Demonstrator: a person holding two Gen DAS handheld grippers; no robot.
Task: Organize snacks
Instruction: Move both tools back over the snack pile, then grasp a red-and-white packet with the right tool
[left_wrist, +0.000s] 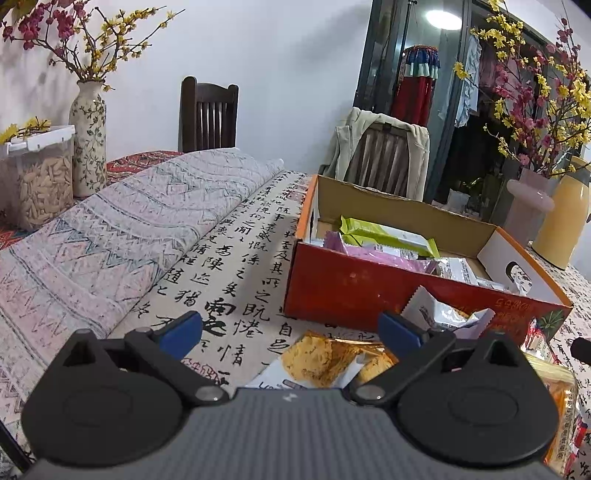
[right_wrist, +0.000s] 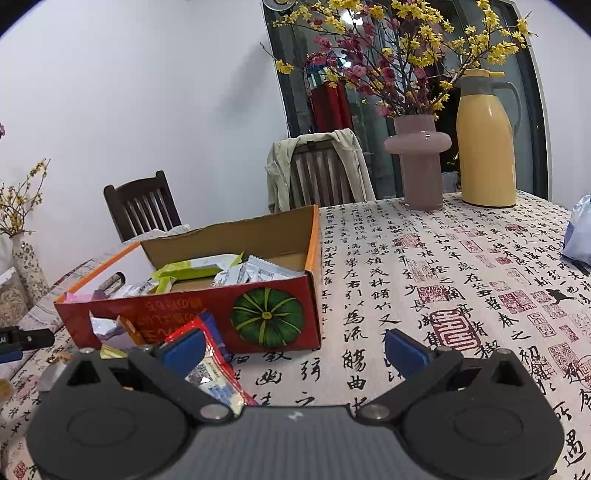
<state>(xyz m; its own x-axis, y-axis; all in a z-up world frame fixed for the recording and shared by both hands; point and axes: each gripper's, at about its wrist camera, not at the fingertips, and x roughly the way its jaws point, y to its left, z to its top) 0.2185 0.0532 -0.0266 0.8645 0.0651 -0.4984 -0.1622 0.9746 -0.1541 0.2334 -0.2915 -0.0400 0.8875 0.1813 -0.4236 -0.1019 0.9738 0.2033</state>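
Grippers first: your left gripper (left_wrist: 291, 332) is spread wide, nothing between the blue pads (left_wrist: 184, 328), hovering low over the tablecloth (left_wrist: 236, 266). Right under it lies a cracker pack (left_wrist: 321, 360), partly hidden by the gripper body. Just past its right pad, a crumpled white wrapper (left_wrist: 439, 314) leans against the front wall of the red box (left_wrist: 351, 288).

Your right gripper (right_wrist: 293, 349) is also released, jaws wide, holding nothing. A red-edged packet (right_wrist: 212, 369) lies behind its left pad (right_wrist: 184, 350), on the cloth just in front of the box (right_wrist: 184, 314). More loose wrappers (right_wrist: 107, 326) sit against the box front, left of that packet.

Box is open-topped and sits on the cloth; inside you have a green pack (left_wrist: 384, 236), a pink pack (left_wrist: 369, 254) and silver sachets (right_wrist: 258, 275), piled loosely.

Further out: pink vase (right_wrist: 419, 162) and yellow flask (right_wrist: 485, 140) at the far table edge, chair with jacket (right_wrist: 317, 170) behind the box. Left side has a folded blanket (left_wrist: 110, 236), a patterned vase (left_wrist: 88, 140) and a clear tub (left_wrist: 40, 177).
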